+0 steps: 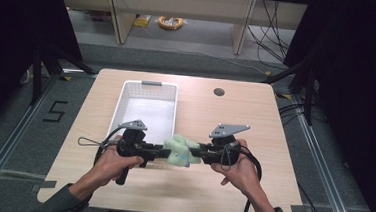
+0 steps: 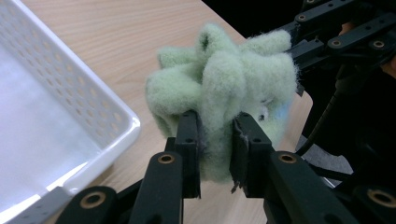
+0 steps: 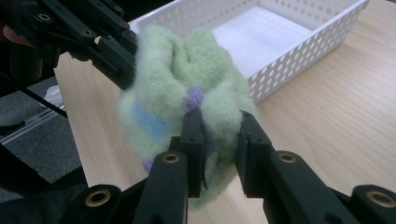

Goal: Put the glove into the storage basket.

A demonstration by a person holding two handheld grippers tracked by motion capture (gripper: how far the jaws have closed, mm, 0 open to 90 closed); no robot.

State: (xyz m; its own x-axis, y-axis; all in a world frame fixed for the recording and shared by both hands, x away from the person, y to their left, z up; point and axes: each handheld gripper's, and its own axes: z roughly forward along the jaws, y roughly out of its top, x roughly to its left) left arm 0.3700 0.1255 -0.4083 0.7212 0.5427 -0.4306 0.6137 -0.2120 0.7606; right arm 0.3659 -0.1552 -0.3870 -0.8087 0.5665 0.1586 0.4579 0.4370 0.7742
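Both grippers, left (image 2: 215, 123) and right (image 3: 222, 123), pinch one fuzzy green cloth (image 1: 182, 151) just beside the white basket (image 1: 121, 99).

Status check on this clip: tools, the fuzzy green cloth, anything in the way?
Left tool and right tool both shut on green fleece cloth. Cloth bunched between them, off the table. White basket just beyond, nothing in it; nothing blocking.

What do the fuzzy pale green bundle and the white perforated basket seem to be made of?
Fuzzy pale green bundle: likely fleece or felted wool, matte, with loose fibres along its edges. White perforated basket: probably moulded plastic, smooth and slightly glossy, with even rows of holes.
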